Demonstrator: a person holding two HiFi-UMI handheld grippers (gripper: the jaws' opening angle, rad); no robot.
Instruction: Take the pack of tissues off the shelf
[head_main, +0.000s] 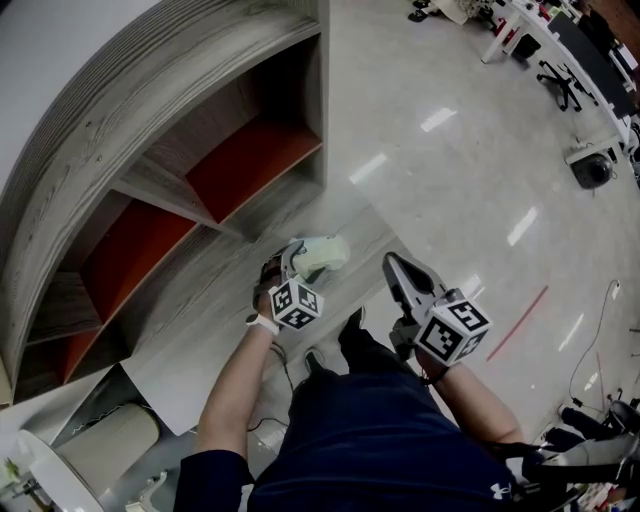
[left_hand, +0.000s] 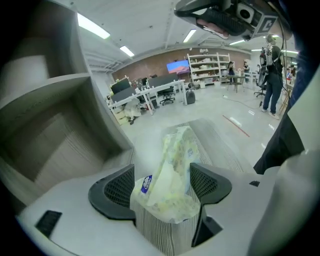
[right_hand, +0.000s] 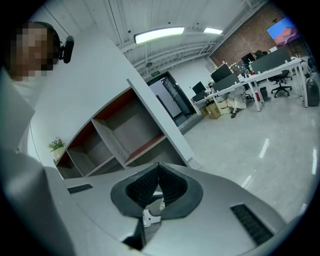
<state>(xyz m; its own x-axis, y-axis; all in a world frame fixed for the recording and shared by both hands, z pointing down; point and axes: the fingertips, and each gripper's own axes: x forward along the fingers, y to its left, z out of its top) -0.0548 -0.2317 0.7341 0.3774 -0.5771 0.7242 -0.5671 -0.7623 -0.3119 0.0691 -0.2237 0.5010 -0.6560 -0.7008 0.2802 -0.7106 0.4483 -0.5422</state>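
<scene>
The pack of tissues (head_main: 325, 255), pale green and white with a small blue label, lies on the striped wooden ledge (head_main: 230, 300) at the foot of the curved shelf (head_main: 150, 170). My left gripper (head_main: 292, 262) sits right behind it. In the left gripper view the pack (left_hand: 172, 170) is between the widely spread jaws of the left gripper (left_hand: 162, 176), resting on the wood, and the pads do not press on it. My right gripper (head_main: 393, 265) hangs over the floor to the right, apart from the pack. Its jaws are shut tip to tip on nothing (right_hand: 158, 167).
The shelf's compartments with red bottoms (head_main: 250, 160) show nothing in them. Desks and office chairs (head_main: 560, 60) stand far off across the glossy floor. A red tape line (head_main: 517, 322) and cables (head_main: 590, 370) lie at the right. A white cylindrical object (head_main: 100, 445) stands at lower left.
</scene>
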